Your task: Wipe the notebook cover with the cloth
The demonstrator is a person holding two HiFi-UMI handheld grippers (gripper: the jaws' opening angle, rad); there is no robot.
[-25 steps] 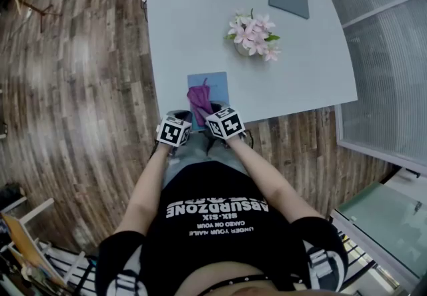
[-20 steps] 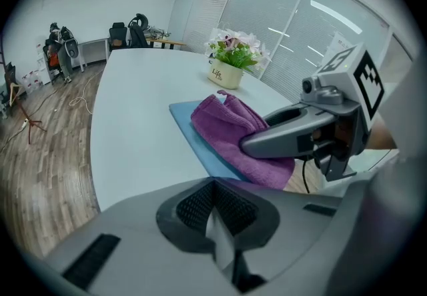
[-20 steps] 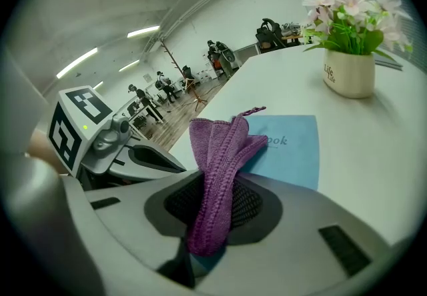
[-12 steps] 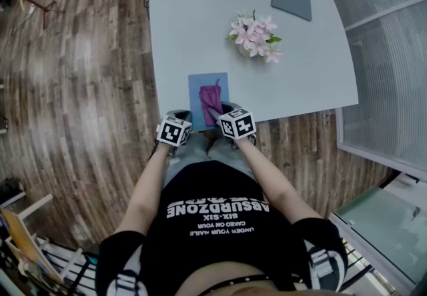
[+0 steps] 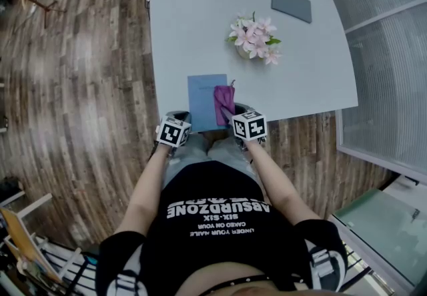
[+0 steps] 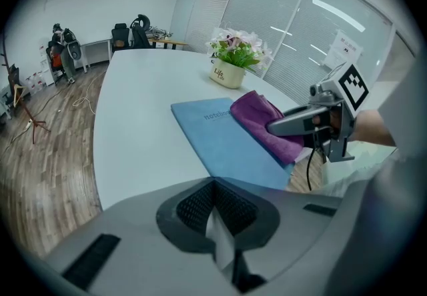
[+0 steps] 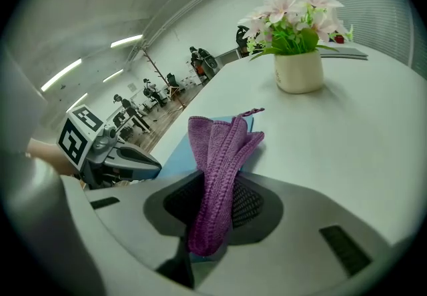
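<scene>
A light blue notebook (image 5: 204,98) lies flat at the near edge of the white table (image 5: 200,21). A folded purple cloth (image 5: 223,101) rests on the notebook's right part, its far end draped over the cover. My right gripper (image 5: 235,113) is shut on the cloth (image 7: 217,155), which hangs out between its jaws. My left gripper (image 5: 178,121) sits at the table's near edge, just left of the notebook, jaws together with nothing seen between them. In the left gripper view, the notebook (image 6: 217,135) and the cloth (image 6: 263,118) lie ahead to the right.
A white pot of pink flowers (image 5: 252,36) stands beyond the notebook. A dark grey flat pad (image 5: 291,3) lies at the far right of the table. Wooden floor (image 5: 80,88) runs along the left, and glass partitions (image 5: 393,55) along the right.
My right gripper has dragged the cloth rightward across the notebook, from its middle to its right edge. The left gripper has stayed where it was.
</scene>
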